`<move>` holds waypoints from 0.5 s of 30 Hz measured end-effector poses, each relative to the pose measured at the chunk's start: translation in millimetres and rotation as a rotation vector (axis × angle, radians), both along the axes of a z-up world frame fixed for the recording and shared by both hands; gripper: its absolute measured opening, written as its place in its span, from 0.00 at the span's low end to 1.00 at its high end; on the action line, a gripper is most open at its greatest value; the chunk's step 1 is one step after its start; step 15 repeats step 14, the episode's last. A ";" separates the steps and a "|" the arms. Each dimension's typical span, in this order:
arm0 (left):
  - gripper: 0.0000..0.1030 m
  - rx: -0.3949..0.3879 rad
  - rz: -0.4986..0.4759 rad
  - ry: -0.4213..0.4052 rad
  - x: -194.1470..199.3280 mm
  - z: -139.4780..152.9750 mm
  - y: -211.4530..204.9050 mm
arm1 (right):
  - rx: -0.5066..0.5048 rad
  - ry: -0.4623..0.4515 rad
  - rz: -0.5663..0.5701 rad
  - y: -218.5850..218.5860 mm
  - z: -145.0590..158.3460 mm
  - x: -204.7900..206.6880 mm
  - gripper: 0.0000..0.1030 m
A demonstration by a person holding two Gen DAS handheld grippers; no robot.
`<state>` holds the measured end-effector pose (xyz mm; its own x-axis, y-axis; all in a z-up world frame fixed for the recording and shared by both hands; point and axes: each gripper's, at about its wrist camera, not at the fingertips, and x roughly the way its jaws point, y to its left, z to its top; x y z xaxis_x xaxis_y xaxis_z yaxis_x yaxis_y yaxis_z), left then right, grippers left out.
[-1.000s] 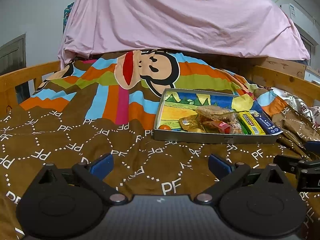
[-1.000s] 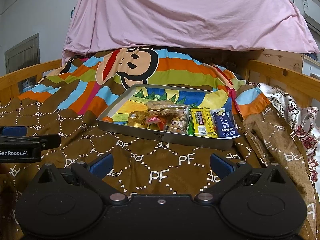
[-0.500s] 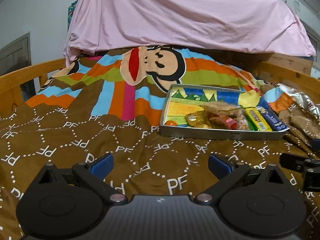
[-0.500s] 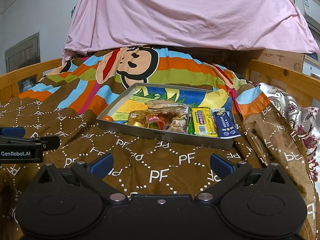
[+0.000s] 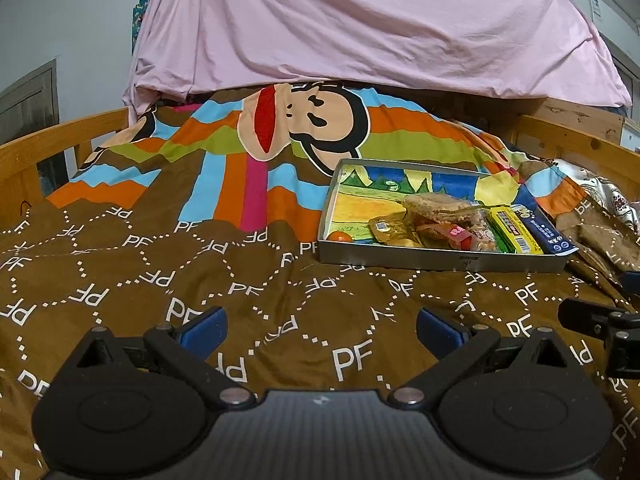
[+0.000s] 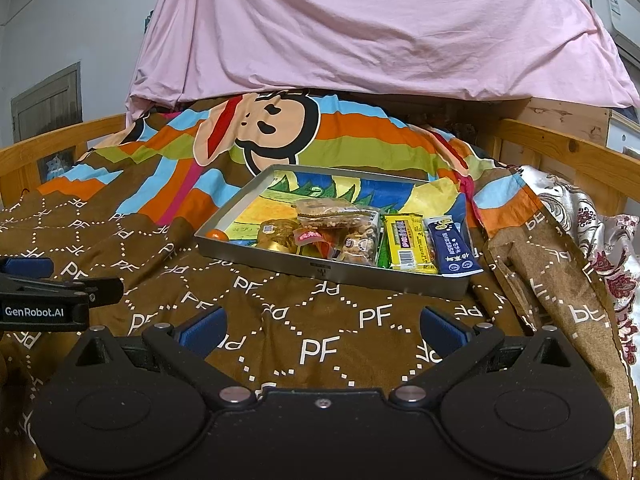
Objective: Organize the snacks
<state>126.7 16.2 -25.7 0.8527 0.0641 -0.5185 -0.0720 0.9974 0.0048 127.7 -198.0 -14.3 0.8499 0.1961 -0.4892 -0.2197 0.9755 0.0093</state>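
Grey metal, shallow and rectangular, the snack tray [image 6: 320, 270] sits on the brown quilt [image 6: 320, 344] printed with dotted hexagons and "PF" letters, on a wooden-railed bed. Both my left tongs [image 5: 320, 330] and my right tongs [image 6: 320, 330] are spread wide and hold nothing, hovering low over the quilt, well short of the tray.

All the snacks crowd the tray's near right part: a small orange round sweet [image 6: 217, 235] alone in the near left corner, a gold-wrapped packet [image 6: 276, 234], a clear bag of brown crunchy pieces [image 6: 340, 224] lying over other wrappers, a yellow bar [image 6: 406, 244] and a dark blue sachet [image 6: 452, 250] whose end overhangs the rim.

My worries: the quilt is soft and uneven, so pressing on the tray could tip it and slide the heap. The slick wrappers overlap, so I may pinch two at once or drag a neighbour out. The blue sachet could slip off the edge if nudged. The round sweet may roll from a careless closing.

Readable writing: "GenRobot.AI" on the left tool in my right view. The packet print is too small to read.
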 end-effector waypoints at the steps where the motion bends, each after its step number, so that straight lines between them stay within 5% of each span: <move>1: 1.00 0.001 0.001 -0.001 -0.2 0.0 -0.1 | 0.000 0.000 0.001 -0.1 -0.3 -0.3 0.99; 15: 1.00 0.051 -0.003 0.000 0.9 -0.7 -5.2 | -0.004 0.002 0.004 0.3 -2.3 -2.1 0.99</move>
